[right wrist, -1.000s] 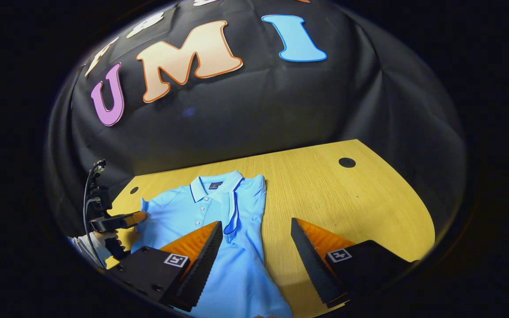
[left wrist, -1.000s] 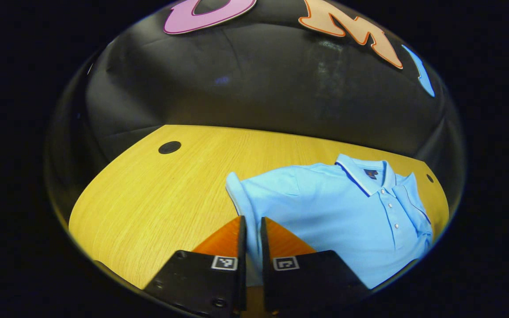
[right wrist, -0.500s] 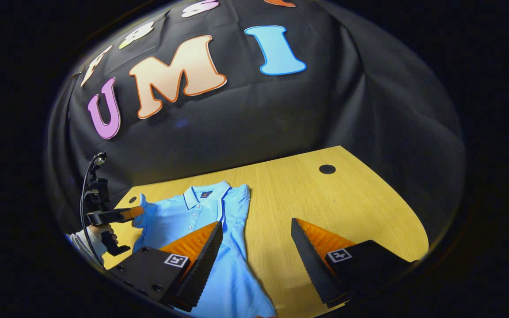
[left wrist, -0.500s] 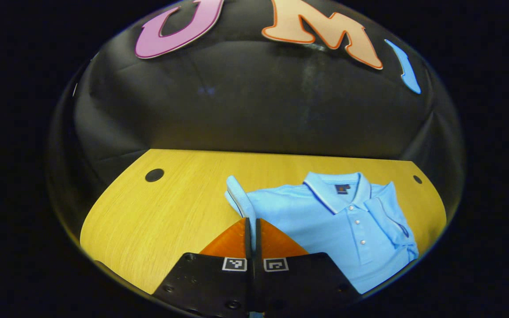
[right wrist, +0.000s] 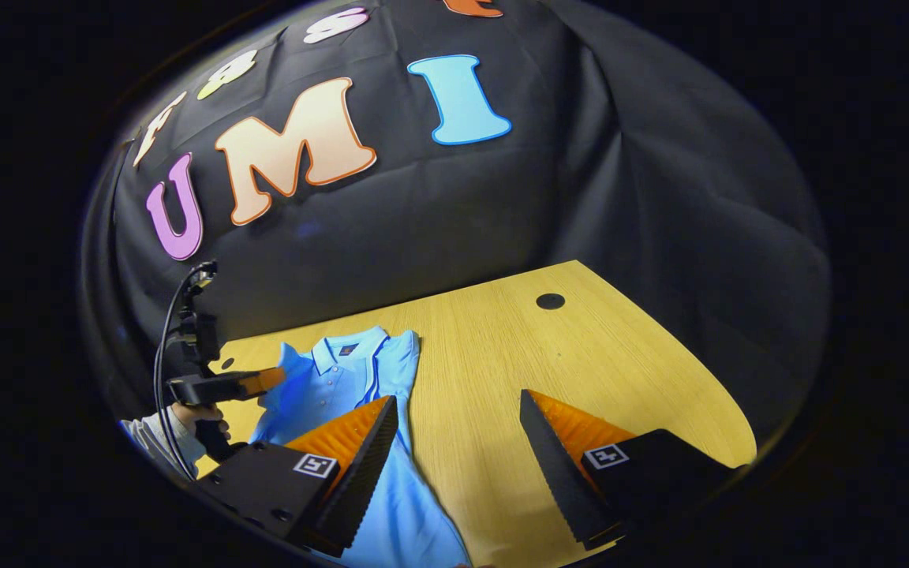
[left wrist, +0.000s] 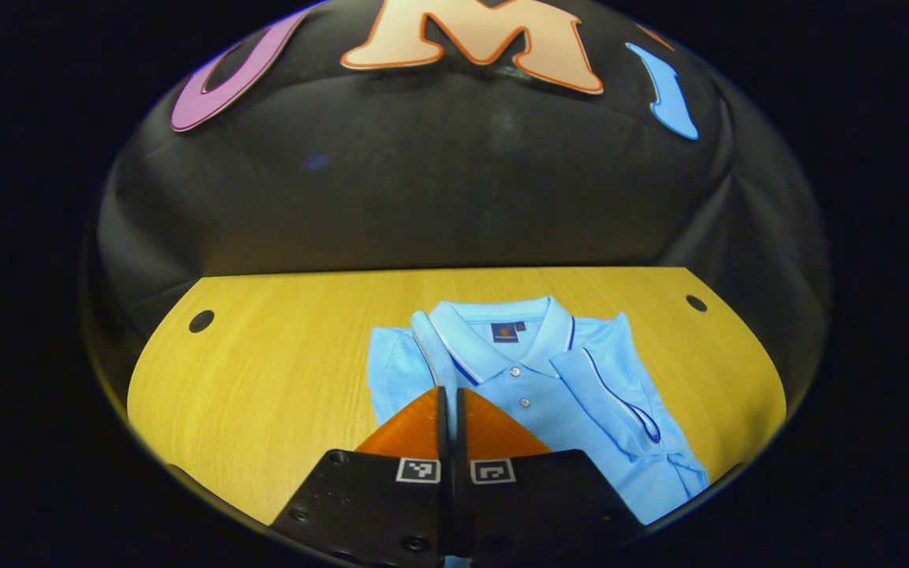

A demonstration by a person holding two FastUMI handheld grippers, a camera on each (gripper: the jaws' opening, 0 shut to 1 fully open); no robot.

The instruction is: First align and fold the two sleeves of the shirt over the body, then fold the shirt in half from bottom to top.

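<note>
While the light blue shirt (left wrist: 533,394) lies flat on the yellow wooden table (left wrist: 265,379) with its collar toward the black cloth wall, the left gripper (left wrist: 447,394) is clenched on the shirt's left sleeve (left wrist: 427,347) — both fingers press the cloth, which rises as a narrow band between their tips and leans over the body next to the collar. In the right gripper view this same gripper (right wrist: 269,380) shows at the far left, held by a hand (right wrist: 198,414) with a cable above it, and the sleeve (right wrist: 285,367) hangs from its tip. Further right, the other sleeve (left wrist: 612,386) is already folded over the body. The right gripper (right wrist: 458,426) is released, its fingers wide apart — one above the shirt (right wrist: 344,379), one above bare table (right wrist: 620,371).
</note>
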